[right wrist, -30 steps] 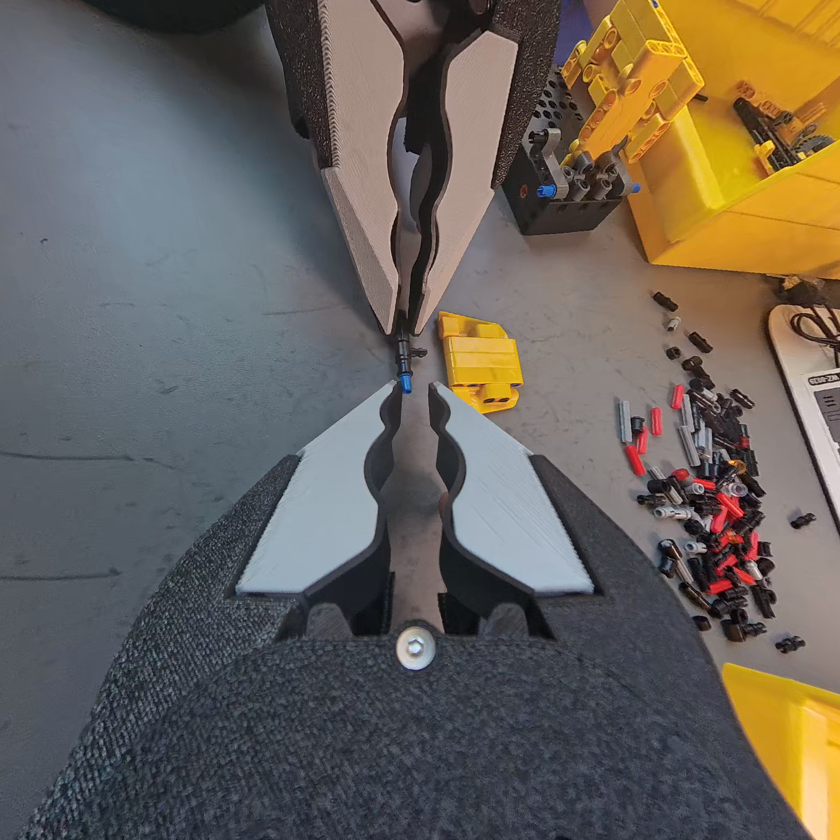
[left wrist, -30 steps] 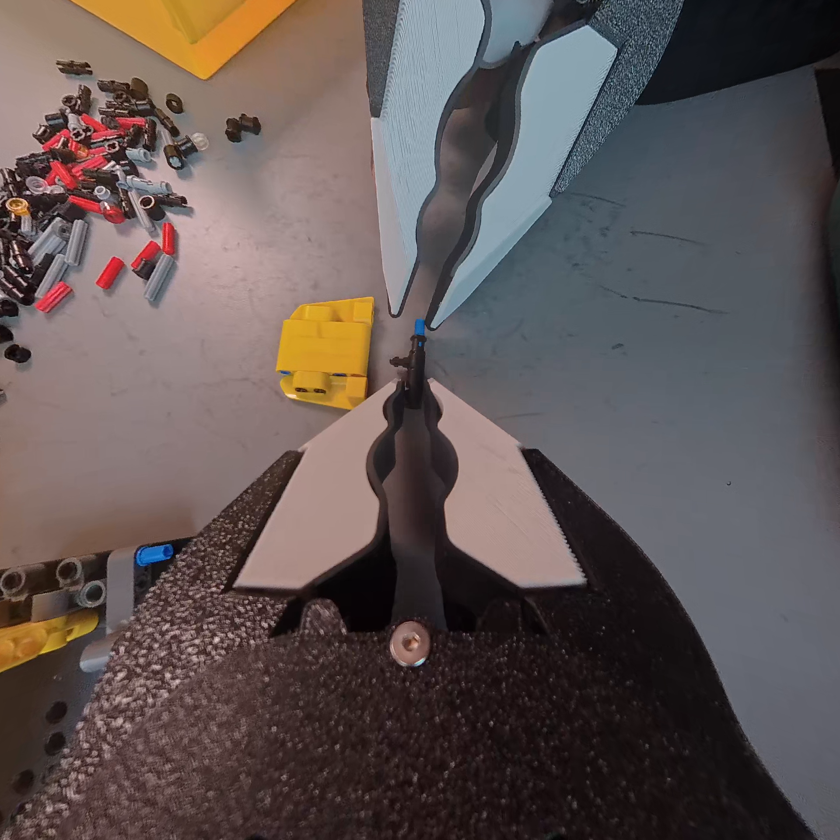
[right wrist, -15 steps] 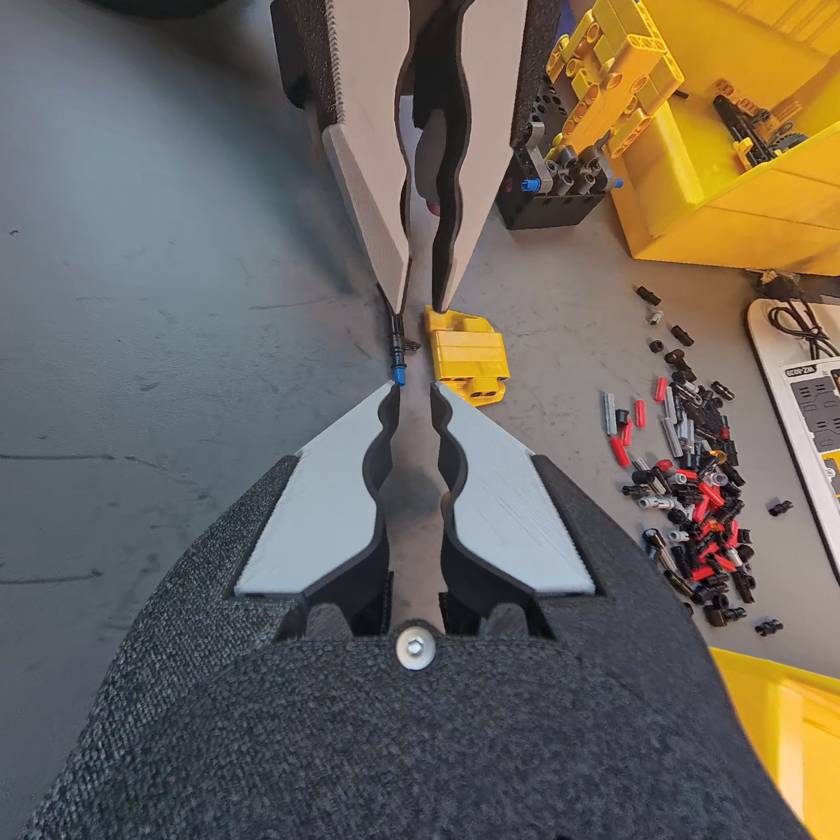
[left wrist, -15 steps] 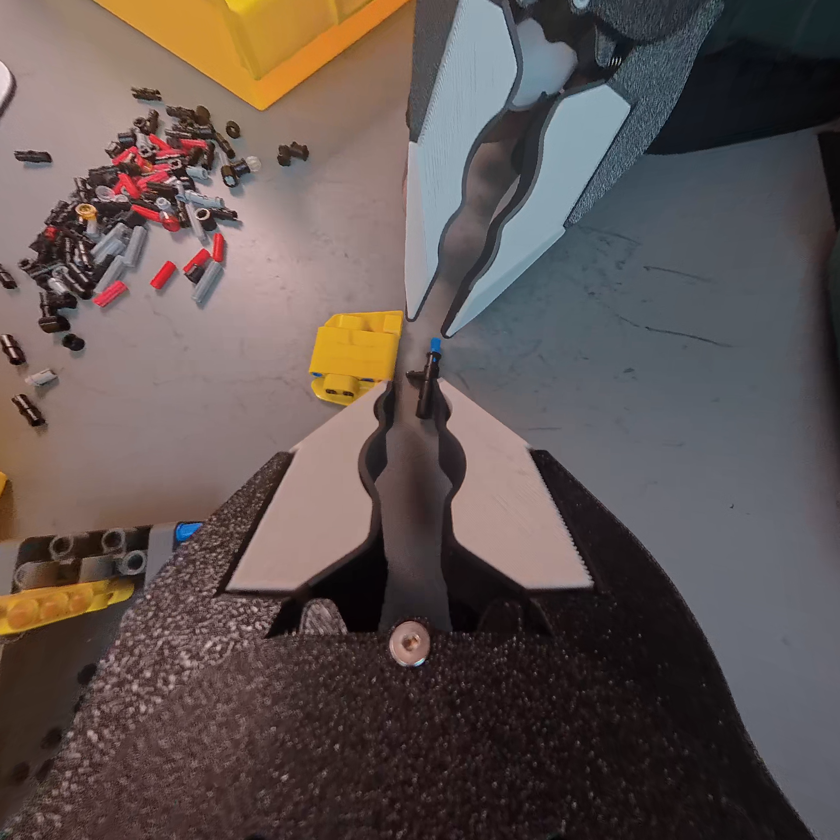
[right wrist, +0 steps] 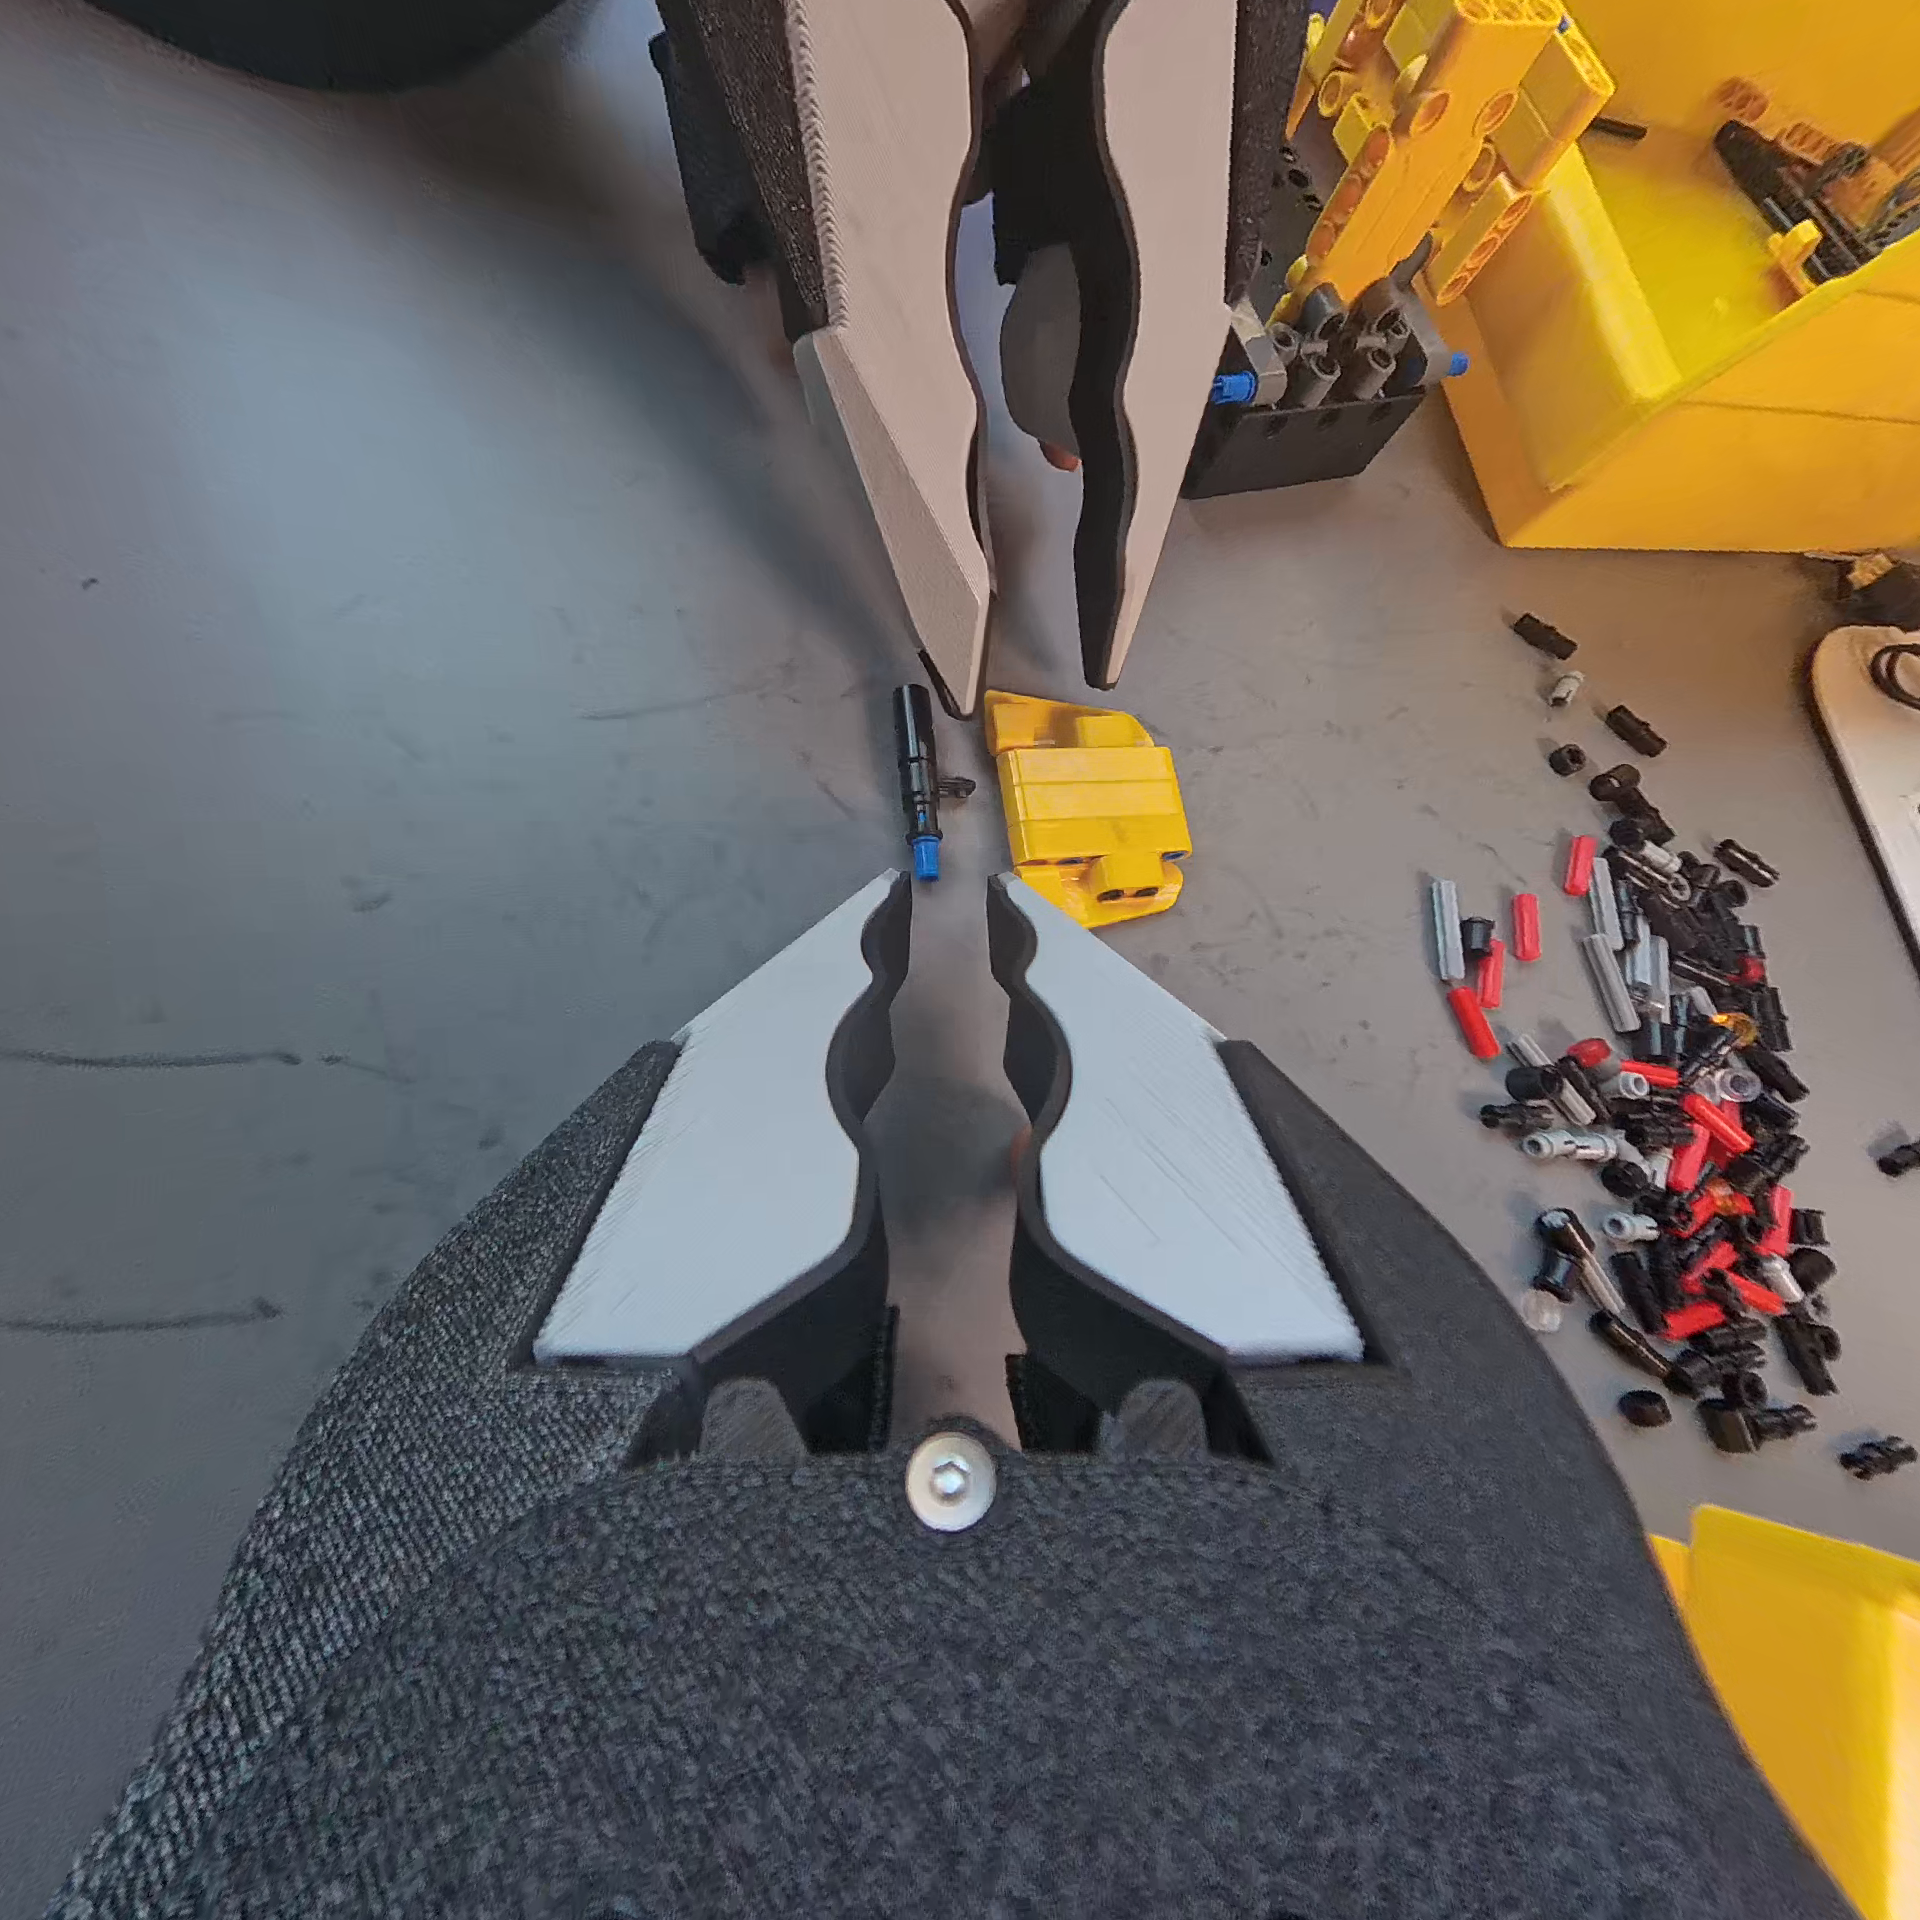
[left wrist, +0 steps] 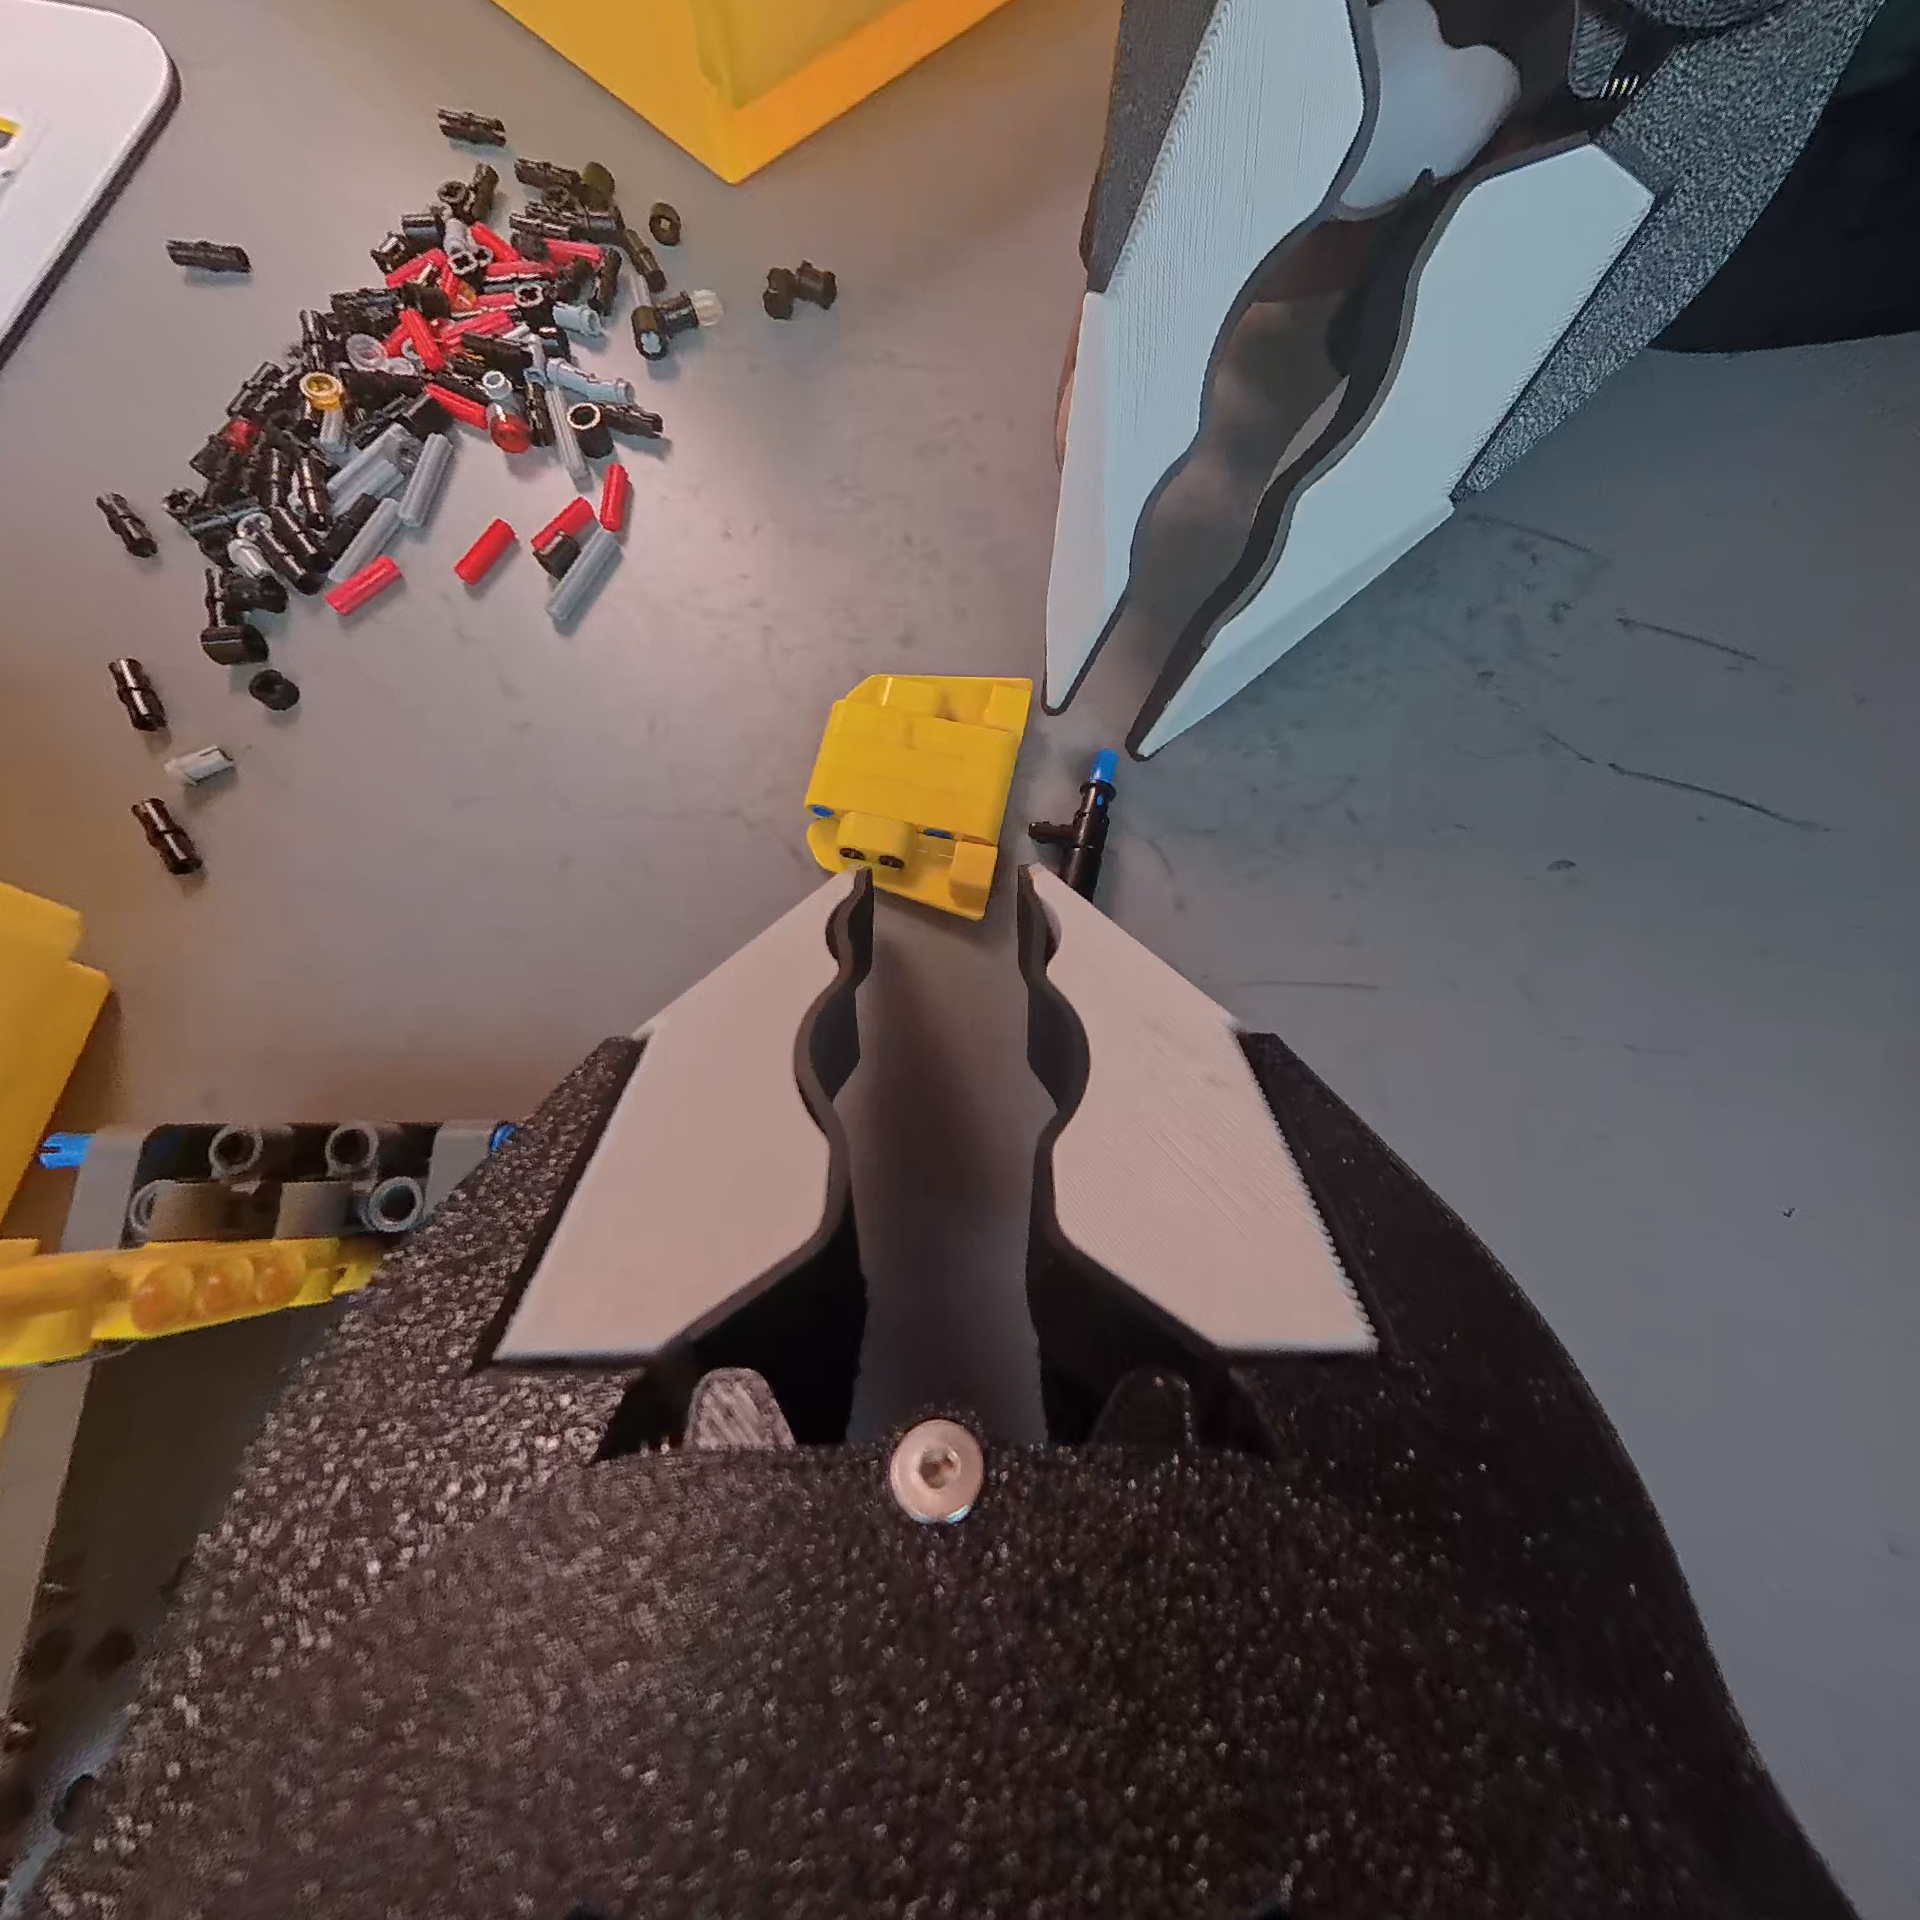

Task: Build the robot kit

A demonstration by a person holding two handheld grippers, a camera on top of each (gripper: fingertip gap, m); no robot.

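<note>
A small black pin with a blue tip (left wrist: 1087,826) lies on the grey table, free of both grippers; it also shows in the right wrist view (right wrist: 917,764). A yellow block (left wrist: 914,774) lies just beside it (right wrist: 1086,805). My left gripper (left wrist: 940,876) is open and empty, its tips at the near edge of the yellow block, the pin just outside its right finger. My right gripper (right wrist: 948,881) is open by a narrow gap and empty, its tips just short of the pin's blue end. The two grippers face each other tip to tip (left wrist: 1096,727) (right wrist: 1037,694).
A heap of small red, black and grey pins (left wrist: 416,416) (right wrist: 1683,1143) lies to one side. Yellow bins (left wrist: 790,83) (right wrist: 1714,364) stand behind it. A black base with a grey and yellow assembly (left wrist: 260,1195) (right wrist: 1320,416) sits near the left gripper. A white board (left wrist: 62,135) lies at the edge.
My left gripper has opened and let go of the black pin, which now lies on the table. It has shifted toward the yellow block. The right gripper has drawn back a little.
</note>
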